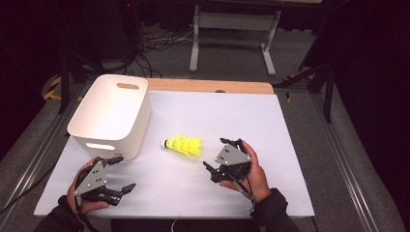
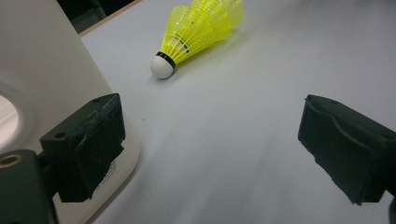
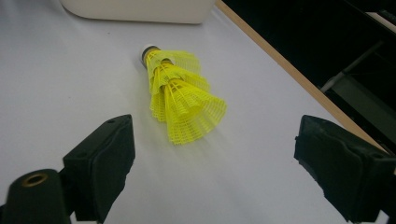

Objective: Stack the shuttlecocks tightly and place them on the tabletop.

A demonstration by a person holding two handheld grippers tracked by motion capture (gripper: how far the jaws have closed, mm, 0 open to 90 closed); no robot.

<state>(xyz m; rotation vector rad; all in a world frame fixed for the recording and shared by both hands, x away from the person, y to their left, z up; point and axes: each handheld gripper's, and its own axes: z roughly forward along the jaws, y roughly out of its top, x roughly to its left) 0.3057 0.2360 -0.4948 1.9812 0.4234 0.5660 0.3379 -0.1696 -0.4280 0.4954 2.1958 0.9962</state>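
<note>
A nested stack of yellow plastic shuttlecocks (image 1: 184,145) lies on its side on the white table top (image 1: 232,116), its white cork tip pointing left toward a white bin (image 1: 111,113). My right gripper (image 1: 215,154) is open just right of the skirts, not touching them; in the right gripper view the shuttlecocks (image 3: 180,100) lie ahead of its spread jaws (image 3: 219,163). My left gripper (image 1: 124,173) is open and holds nothing near the front left, beside the bin's front corner. In the left gripper view the shuttlecocks (image 2: 196,30) lie farther off and the bin wall (image 2: 42,70) stands close on the left.
The bin has handle slots and looks to hold nothing. A wooden strip (image 1: 208,86) runs along the table's far edge. Behind it are a white metal table frame (image 1: 232,29) and cables on the floor. Metal rails flank the table.
</note>
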